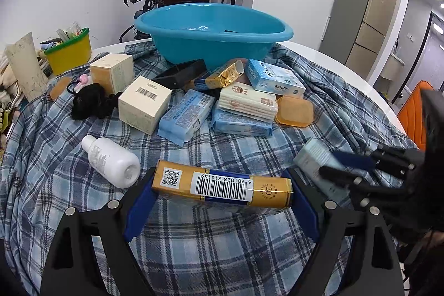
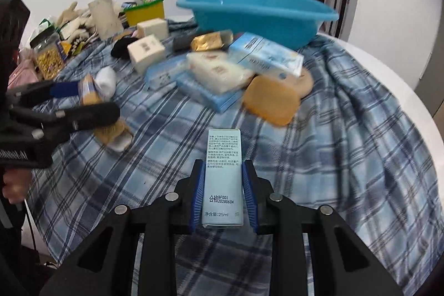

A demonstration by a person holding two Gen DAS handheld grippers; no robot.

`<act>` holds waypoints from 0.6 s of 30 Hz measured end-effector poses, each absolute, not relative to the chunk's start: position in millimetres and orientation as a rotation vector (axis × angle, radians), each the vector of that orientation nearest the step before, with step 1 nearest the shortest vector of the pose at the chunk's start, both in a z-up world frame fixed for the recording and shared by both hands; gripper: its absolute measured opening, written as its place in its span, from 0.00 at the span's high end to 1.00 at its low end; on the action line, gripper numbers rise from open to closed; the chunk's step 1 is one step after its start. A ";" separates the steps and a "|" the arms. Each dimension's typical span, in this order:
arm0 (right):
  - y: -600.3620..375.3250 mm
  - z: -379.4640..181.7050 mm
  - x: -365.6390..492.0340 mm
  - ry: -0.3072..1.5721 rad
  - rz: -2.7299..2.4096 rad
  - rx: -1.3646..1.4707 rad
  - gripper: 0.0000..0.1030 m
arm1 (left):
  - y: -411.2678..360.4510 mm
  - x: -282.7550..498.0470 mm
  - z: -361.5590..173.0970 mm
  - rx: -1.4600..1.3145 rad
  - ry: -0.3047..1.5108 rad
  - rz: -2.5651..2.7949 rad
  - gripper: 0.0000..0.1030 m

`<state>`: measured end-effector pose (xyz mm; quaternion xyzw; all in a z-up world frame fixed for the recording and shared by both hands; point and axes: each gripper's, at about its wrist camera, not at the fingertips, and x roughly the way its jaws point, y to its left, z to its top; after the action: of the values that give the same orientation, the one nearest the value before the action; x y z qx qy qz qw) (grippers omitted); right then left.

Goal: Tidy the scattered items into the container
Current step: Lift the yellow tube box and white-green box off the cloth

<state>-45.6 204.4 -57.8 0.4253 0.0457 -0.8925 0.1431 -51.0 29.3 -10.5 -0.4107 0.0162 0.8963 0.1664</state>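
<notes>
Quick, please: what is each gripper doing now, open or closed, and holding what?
Left gripper: closed on the gold pack, held across its fingers.
Right gripper: closed on the pale blue box.

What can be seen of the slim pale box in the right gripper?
The slim pale blue box is a tall, narrow carton, apparently cardboard, printed with small dark text and a 25ml marking near its lower end. It appears closed and undented. The right gripper is shut on it, a blue pad pressing each long side, its far end pointing toward the blue basin. From the left wrist view it seems raised off the plaid cloth.
</notes>
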 end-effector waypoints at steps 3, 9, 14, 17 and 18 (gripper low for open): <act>204.2 -58.6 -45.5 0.134 -2.579 1.220 0.75 | 25.3 -51.9 -10.6 -1.173 0.036 2.558 0.14; 202.0 -66.7 -49.5 0.176 -2.569 1.254 0.74 | 25.9 -53.3 -14.0 -1.185 0.035 2.548 0.14; 200.2 -74.5 -53.1 0.173 -2.564 1.274 0.71 | 28.4 -52.6 -14.4 -1.185 0.045 2.542 0.14; 199.6 -73.9 -53.2 0.176 -2.574 1.270 0.74 | 28.3 -53.5 -13.6 -1.185 0.042 2.548 0.14; 199.5 -72.5 -52.6 0.173 -2.578 1.264 0.75 | 27.7 -53.8 -13.4 -1.185 0.041 2.550 0.14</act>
<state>-52.6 199.5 -72.5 0.4357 0.0597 -0.8884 0.1321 -53.8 27.7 -13.4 -0.4158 0.0143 0.8945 0.1637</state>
